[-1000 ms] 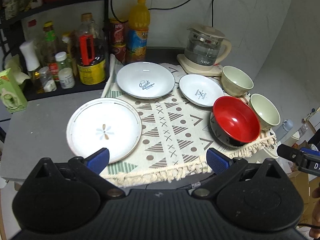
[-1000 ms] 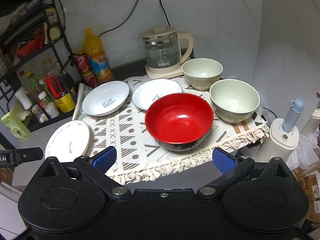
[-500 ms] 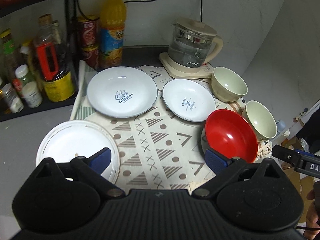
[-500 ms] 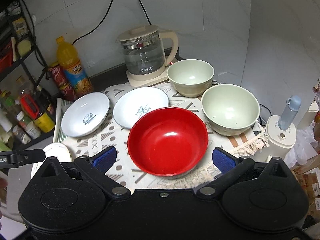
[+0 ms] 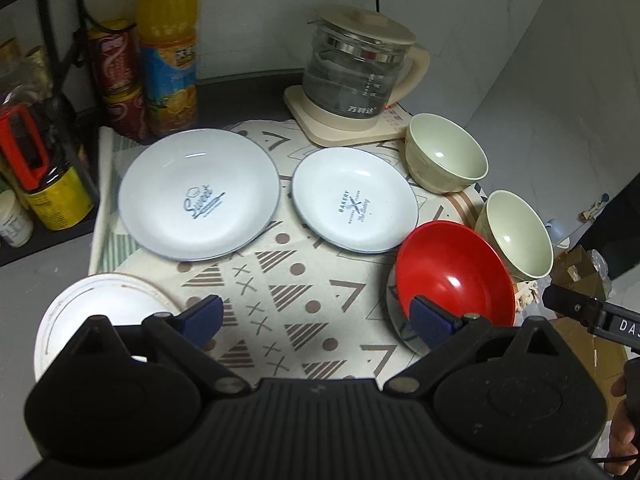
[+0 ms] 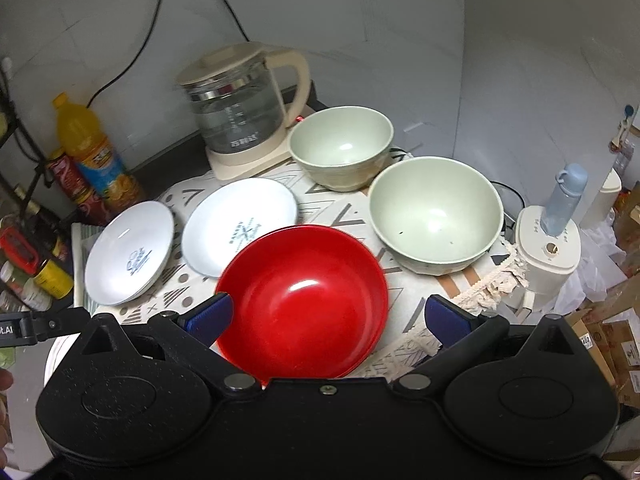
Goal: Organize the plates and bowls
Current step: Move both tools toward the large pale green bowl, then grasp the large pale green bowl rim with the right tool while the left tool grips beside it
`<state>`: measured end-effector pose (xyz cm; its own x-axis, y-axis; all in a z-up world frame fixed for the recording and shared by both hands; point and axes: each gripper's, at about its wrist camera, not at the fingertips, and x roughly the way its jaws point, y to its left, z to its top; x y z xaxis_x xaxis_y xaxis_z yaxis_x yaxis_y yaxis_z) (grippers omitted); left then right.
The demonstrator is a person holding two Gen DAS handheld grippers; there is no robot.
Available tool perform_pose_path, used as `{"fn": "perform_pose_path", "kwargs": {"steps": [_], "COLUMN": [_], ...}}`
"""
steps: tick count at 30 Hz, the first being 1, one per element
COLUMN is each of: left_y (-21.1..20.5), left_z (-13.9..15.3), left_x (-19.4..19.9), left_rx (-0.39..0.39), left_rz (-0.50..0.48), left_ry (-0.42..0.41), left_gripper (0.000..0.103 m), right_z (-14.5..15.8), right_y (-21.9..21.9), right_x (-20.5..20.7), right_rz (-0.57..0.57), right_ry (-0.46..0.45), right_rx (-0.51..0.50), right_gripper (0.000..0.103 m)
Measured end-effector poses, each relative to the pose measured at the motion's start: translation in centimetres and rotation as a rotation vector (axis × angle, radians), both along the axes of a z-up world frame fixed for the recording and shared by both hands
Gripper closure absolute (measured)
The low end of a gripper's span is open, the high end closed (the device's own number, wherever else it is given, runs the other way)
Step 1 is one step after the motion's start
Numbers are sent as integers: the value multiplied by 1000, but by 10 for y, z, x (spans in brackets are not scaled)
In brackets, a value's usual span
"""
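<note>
The blue fingers (image 5: 204, 314) of the left gripper (image 5: 316, 320) are standing wide apart and holding nothing. The right gripper (image 6: 326, 316) is spread wide too, and nothing is sitting between its pads; it is hanging just over the near rim of the red bowl (image 6: 304, 300).

Nothing looks tidied yet. All the dishes are lying by themselves on the patterned cloth (image 5: 280, 304). The big "Sweet" plate (image 5: 199, 193) and the smaller "Bakery" plate (image 5: 355, 200) are sitting side by side. A white plate (image 5: 92, 308) is resting at the near left, half off the cloth. The two pale green bowls (image 6: 340, 146) (image 6: 434, 214) are standing apart near the glass kettle (image 5: 356, 76).

I think the whole job is waiting: plates need stacking, and bowls need nesting. No pile is started.
</note>
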<state>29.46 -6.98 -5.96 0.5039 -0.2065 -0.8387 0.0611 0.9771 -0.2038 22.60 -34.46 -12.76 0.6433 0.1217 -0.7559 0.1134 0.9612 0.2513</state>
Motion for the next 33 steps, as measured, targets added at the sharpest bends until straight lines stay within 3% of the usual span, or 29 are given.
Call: {"fn": "perform_pose_path", "kwargs": {"steps": [16,19,33], "left_y": [-81,-97,-171], "left_z": [5,5,-4], "left_x": [53,61,94], "left_rx": [-23,-29,-21], "left_rz": [-54,-67,-173], "left_ry": [-22,-23,-12], "left_gripper": [8,13,27], "right_z": [-20,-25,-57], "right_y": [-67,-84,-138], "right_x": [47,54,76], "right_rz": [-9,-30,-90], "right_ry": [-3,2,53], "right_rx": [14,31,73], "right_gripper": [0,0,16]}}
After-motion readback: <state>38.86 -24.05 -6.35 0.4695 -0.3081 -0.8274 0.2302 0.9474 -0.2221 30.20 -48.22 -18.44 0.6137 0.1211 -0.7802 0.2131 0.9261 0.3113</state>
